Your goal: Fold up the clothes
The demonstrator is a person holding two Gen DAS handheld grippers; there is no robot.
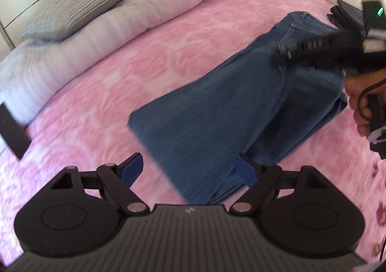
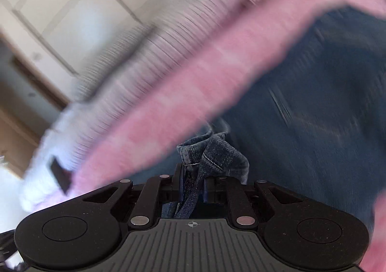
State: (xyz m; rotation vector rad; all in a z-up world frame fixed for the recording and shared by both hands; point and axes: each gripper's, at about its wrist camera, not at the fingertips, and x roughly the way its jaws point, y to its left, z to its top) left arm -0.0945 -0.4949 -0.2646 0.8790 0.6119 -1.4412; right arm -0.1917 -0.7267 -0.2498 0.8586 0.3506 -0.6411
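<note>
left tool (image 1: 190, 170): spread wide, empty | right tool (image 2: 193, 190): clamping jeans (image 1: 229, 112) hem | pink bedspread (image 1: 115, 74) underneath

The right wrist view was strongly blurred: the pink bedcover (image 2: 168, 93) and the jeans (image 2: 313, 115) were only smears, and the furniture behind could not be identified. The pinched denim covered the fingertips of the right gripper (image 2: 193, 190). In the left wrist view the right gripper (image 1: 313, 52) was blurred and cut by the right edge, and it hid part of the jeans (image 1: 217, 115). A dark object (image 1: 12, 129) was cut by the left edge; I could not tell what it was.
</note>
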